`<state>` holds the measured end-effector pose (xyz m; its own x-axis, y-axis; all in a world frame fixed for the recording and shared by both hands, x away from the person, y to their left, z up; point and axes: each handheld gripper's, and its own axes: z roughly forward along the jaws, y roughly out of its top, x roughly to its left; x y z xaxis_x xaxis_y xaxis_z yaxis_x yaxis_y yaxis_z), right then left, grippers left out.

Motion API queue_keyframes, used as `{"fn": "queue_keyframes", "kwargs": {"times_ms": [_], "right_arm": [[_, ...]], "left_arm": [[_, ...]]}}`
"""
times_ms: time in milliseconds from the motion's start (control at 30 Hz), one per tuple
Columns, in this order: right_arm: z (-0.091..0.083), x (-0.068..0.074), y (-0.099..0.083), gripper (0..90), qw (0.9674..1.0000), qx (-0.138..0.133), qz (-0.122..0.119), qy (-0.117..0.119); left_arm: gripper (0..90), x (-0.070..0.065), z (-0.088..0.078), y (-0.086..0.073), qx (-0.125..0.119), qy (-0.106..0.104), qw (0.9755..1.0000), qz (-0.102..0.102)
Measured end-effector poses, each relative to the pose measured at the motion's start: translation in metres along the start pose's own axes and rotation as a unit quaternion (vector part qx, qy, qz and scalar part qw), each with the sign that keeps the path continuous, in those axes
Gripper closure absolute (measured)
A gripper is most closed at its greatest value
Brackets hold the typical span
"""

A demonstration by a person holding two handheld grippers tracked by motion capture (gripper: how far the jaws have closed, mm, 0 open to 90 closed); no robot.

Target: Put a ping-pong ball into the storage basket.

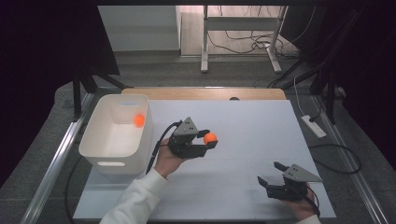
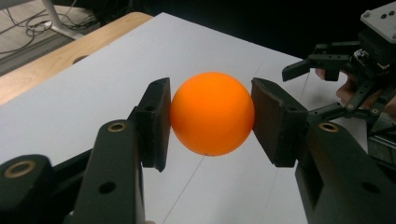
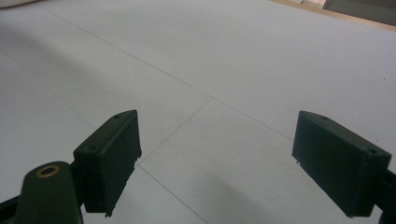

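Clamping an orange ball [image 2: 212, 113] between its two black pads, the left gripper [image 1: 208, 138] is held up off the white table [image 1: 243, 121] in the person's left hand [image 1: 167, 160]. In the left gripper view each pad presses flat against one side of the ball, which sits squarely in the gap between them with the table surface visible beneath and beyond it. From the high view the ball is at the tip of the left gripper, which points away from the white bin [image 1: 105, 144]. That bin stands on the table just behind the gripper's rear end, close to the wrist and the trailing cable. A second orange ball [image 1: 139, 120] lies inside the bin, against its far wall.

Ahead of the left gripper and to one side, well apart from it, the right gripper [image 1: 270, 174] is low over the near part of the table in the person's right hand [image 1: 302, 206]. Its jaws are spread wide; the right gripper view looks between them at bare white tabletop with thin seam lines. In the left gripper view the right gripper [image 2: 308, 65] appears beyond the held ball, its jaws parted.
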<state>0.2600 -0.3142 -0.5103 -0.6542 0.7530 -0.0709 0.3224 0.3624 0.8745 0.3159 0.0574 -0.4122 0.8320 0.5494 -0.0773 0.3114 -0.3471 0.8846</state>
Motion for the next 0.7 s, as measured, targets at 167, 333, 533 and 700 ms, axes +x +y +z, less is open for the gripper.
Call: {"fn": "queue_keyframes", "kwargs": {"times_ms": [167, 333, 533, 700], "right_arm": [[0.0, 0.0, 0.0, 15.2, 1.0, 0.0, 0.0, 0.0], [0.0, 0.0, 0.0, 15.2, 1.0, 0.0, 0.0, 0.0], [0.0, 0.0, 0.0, 15.2, 1.0, 0.0, -0.001, -0.001], [0.0, 0.0, 0.0, 15.2, 1.0, -0.001, -0.001, -0.001]], "left_arm": [[50.0, 0.001, -0.006, 0.002, -0.008, 0.004, 1.0, -0.001], [50.0, 0.002, -0.01, 0.005, -0.014, 0.007, 0.9999, 0.0], [50.0, 0.003, -0.015, 0.007, -0.021, 0.011, 0.9997, 0.001], [50.0, 0.004, -0.019, 0.01, -0.027, 0.011, 0.9996, -0.002]]}}
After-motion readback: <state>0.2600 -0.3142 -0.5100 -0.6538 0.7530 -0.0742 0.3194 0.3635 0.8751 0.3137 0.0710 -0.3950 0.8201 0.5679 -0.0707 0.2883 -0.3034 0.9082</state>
